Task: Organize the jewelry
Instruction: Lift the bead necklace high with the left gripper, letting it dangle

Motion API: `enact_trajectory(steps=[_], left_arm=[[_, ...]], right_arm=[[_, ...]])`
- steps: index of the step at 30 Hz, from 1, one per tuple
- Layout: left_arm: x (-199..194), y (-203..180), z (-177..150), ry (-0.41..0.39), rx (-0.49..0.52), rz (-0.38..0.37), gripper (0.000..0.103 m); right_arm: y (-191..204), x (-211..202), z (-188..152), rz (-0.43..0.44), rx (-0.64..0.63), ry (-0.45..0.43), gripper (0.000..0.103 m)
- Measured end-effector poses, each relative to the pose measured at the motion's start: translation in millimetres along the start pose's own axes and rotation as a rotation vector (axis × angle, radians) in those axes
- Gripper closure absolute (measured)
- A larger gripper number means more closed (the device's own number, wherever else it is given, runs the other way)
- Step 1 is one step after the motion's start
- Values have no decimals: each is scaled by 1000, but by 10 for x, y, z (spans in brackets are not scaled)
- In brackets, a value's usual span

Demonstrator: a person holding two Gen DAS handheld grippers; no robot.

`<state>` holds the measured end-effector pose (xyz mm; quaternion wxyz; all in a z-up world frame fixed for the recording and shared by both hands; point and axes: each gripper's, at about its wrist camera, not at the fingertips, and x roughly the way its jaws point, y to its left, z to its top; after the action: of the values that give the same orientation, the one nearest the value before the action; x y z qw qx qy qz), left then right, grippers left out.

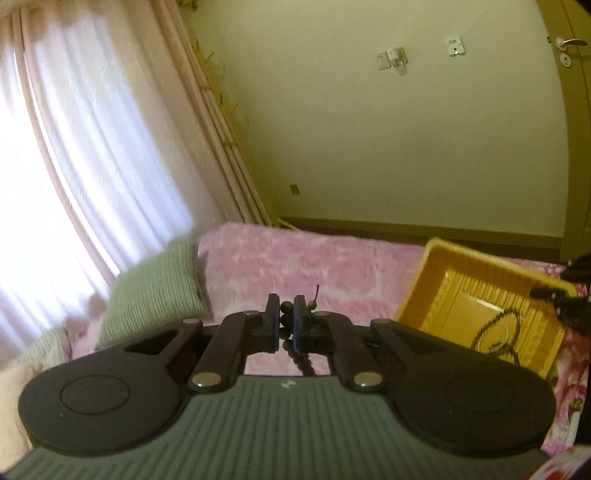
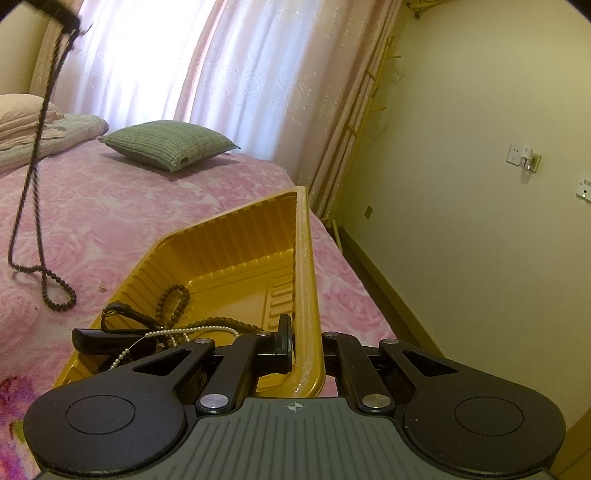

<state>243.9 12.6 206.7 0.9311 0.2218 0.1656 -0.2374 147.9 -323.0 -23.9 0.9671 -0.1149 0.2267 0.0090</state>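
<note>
My left gripper (image 1: 286, 314) is shut on a long dark bead necklace (image 1: 303, 363), raised high above the bed. In the right wrist view that gripper (image 2: 68, 18) sits at the top left. The necklace (image 2: 35, 147) hangs from it, and its lower loop rests on the pink blanket. My right gripper (image 2: 304, 341) is shut on the rim of a yellow plastic tray (image 2: 306, 258), which stands tilted on the bed. Inside lie a brown bead strand (image 2: 173, 299), a pearl strand (image 2: 207, 328) and a black strap (image 2: 125, 314). The tray (image 1: 436, 280) appears at right in the left wrist view.
A pink rose-patterned blanket (image 2: 147, 206) covers the bed. A green checked pillow (image 2: 170, 144) lies near the curtained window (image 2: 166, 55), with folded pink bedding (image 2: 22, 118) at far left. The bed's right edge drops to the floor by the wall (image 2: 461, 240).
</note>
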Motion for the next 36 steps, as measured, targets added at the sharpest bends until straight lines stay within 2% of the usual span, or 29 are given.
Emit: enact_trajectory(steps=[9,19,24,32,36], left_arm=[[-141,26,504,-89,30,23,97],[-279,-80,1039,-195,57,5,97],[-300,-192,1292,-250,57,-16,97],[-188,-522,1637,-293,76,-83,97],[-99,-659,1706,-298,76,-118,97]], right_arm=[[6,-2,-3,1,1,-3,98],[4,-6,0,2,2,-3,98],[2,-8,1,3,3,-4,98],[-16,1,-10,7,13,0,98],[-3,3,-1,8,16,-2,98]])
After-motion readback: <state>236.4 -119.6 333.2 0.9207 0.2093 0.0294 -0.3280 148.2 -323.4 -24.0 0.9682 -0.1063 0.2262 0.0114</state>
